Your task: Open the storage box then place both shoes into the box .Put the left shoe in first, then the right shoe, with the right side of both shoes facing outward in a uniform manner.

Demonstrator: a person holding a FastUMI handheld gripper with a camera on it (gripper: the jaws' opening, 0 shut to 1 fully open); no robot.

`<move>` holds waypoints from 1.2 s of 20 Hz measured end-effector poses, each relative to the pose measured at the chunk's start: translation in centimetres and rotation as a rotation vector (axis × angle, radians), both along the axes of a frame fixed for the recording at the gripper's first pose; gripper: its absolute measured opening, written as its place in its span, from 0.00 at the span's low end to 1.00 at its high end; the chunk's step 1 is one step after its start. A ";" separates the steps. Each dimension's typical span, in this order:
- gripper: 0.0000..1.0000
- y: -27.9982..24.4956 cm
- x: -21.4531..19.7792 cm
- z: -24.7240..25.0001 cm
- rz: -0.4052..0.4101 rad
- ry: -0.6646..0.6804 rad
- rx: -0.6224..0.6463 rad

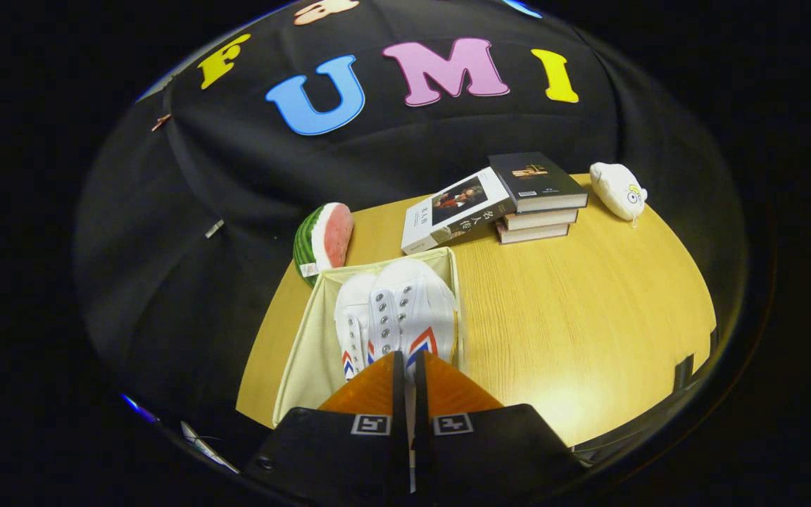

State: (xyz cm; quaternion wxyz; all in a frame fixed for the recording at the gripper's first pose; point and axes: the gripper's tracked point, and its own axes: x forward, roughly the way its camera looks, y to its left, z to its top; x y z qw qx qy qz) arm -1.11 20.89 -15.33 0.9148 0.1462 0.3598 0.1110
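Note:
A pale fabric storage box stands open on the wooden table, just ahead of my fingers. Two white canvas shoes with red and blue chevron stripes lie inside it, toes pointing away from me. One shoe rests against the box's left half. The other shoe lies beside it on the right and sits higher, its heel end reaching my fingertips. My gripper is nearly closed, with a thin white strip of that shoe's heel edge pinched between the two fingers. The box floor under the shoes is hidden.
A watermelon-slice plush sits right behind the box. Beyond it a book leans on a stack of books, and a white plush toy lies at the far right. Bare table spreads right of the box.

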 end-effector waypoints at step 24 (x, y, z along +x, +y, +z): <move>0.98 -13.9 1.5 15.5 -0.149 -0.579 -0.168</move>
